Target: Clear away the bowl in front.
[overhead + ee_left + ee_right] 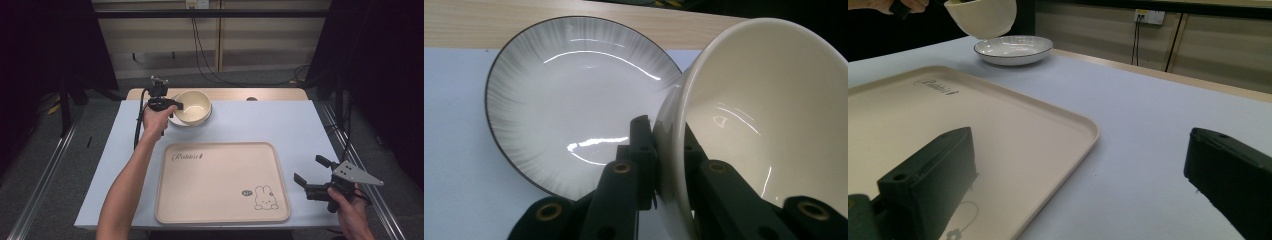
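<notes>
Bowl (pixel 769 115), pinched at its rim by the closed left gripper (pixel 172 105), hangs tilted just above the plate (pixel 574 100) beyond the tray (pixel 220 210); advise a level, slow carry, right gripper (pixel 311 176) idling wide open and empty beside the tray.

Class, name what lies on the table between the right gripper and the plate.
A corner of the tray, in the right gripper view; the plate sits beyond it.

Plate (pixel 178 120) mostly hidden under cream bowl (pixel 192 107) in high view. Bowl rim (pixel 769 125) cut off at right edge of left gripper view; plate's near edge (pixel 549 187) covered by fingers (pixel 624 195). Tray lettering (pixel 187 157) too small to read. Right gripper (pixel 1078 180) blurred, cropped at bottom.
</notes>
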The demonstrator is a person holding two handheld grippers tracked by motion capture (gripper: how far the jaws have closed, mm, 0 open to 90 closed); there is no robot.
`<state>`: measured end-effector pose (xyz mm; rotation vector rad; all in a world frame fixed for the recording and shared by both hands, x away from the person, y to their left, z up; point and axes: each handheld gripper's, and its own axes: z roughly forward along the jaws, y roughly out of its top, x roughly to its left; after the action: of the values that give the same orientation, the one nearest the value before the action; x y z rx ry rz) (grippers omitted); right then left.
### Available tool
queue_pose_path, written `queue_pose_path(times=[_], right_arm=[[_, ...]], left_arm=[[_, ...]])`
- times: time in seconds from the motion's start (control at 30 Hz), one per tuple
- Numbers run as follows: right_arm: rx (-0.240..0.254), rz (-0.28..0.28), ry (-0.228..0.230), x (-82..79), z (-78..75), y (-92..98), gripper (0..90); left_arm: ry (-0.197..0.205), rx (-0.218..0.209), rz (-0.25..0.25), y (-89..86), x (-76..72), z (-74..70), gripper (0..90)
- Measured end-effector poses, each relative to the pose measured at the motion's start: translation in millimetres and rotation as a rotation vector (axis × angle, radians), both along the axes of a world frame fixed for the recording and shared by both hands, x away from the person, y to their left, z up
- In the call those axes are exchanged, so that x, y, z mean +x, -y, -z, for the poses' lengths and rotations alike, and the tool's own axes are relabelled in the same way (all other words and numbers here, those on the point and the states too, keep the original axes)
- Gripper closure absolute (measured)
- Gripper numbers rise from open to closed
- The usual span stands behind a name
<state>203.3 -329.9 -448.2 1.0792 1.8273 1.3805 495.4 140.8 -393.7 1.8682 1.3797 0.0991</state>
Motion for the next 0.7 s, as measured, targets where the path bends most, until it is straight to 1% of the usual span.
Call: queue_pose_path(times=[0.1,0.13,0.17,0.2,0.27,0.33,0.4,0.43,0.47,0.5,0.53,0.57,0.6,0.63,0.67,0.7], right_arm=[[0.001,0.001,0.002,0.1,-0.1,0.0,0.2],[0.002,0.002,0.002,0.0,-0.2,0.0,0.2],[0.002,-0.001,0.005,0.0,-0.3,0.1,0.2],[0.002,-0.001,0.005,0.0,-0.3,0.1,0.2],[-0.002,0.004,0.008,0.2,-0.1,0.1,0.2],[0.000,0.003,0.005,-0.1,-0.2,0.1,0.2],[-0.001,0.003,0.008,0.2,-0.1,0.1,0.2],[0.001,0.001,0.008,0.2,-0.2,0.0,0.2],[0.001,0.002,0.009,0.5,-0.3,0.0,0.2],[0.002,0.004,0.007,0.4,-0.4,0.0,0.2],[0.000,0.002,0.007,0.6,-0.4,0.1,0.2],[0.000,0.003,0.007,0.7,-0.4,0.0,0.2],[0.001,0.002,0.007,0.6,-0.3,-0.1,0.2],[0.000,0.002,0.008,0.7,-0.4,0.1,0.2],[-0.001,0.003,0.009,0.8,-0.4,0.1,0.2],[-0.001,0.003,0.010,1.0,-0.4,0.1,0.2]], left_arm=[[0.002,0.003,0.026,3.9,-4.2,-1.1,83.5],[0.000,0.002,0.028,5.3,-5.7,-0.9,83.5],[-0.001,-0.008,0.026,7.0,-7.4,-0.3,83.5],[-0.002,-0.016,0.037,7.5,-8.7,0.6,83.5],[-0.004,-0.026,0.041,10.5,-11.9,2.2,83.5],[-0.007,-0.027,0.051,13.7,-14.7,3.1,83.6],[-0.009,-0.015,0.074,16.4,-17.0,2.8,83.5],[-0.003,-0.016,0.076,18.8,-18.4,2.8,83.5],[-0.006,-0.020,0.085,20.1,-19.2,2.2,83.5],[-0.002,-0.028,0.073,22.8,-20.9,1.9,83.5],[-0.003,-0.020,0.099,22.9,-21.6,1.2,83.5],[-0.001,-0.028,0.097,25.1,-23.0,0.7,83.5],[-0.003,-0.029,0.109,27.0,-24.2,-0.1,83.5],[0.000,-0.032,0.110,29.2,-25.7,-0.4,83.5],[0.002,-0.018,0.128,30.2,-26.9,-0.9,83.5],[0.005,-0.026,0.130,32.5,-28.5,-0.4,83.5]])
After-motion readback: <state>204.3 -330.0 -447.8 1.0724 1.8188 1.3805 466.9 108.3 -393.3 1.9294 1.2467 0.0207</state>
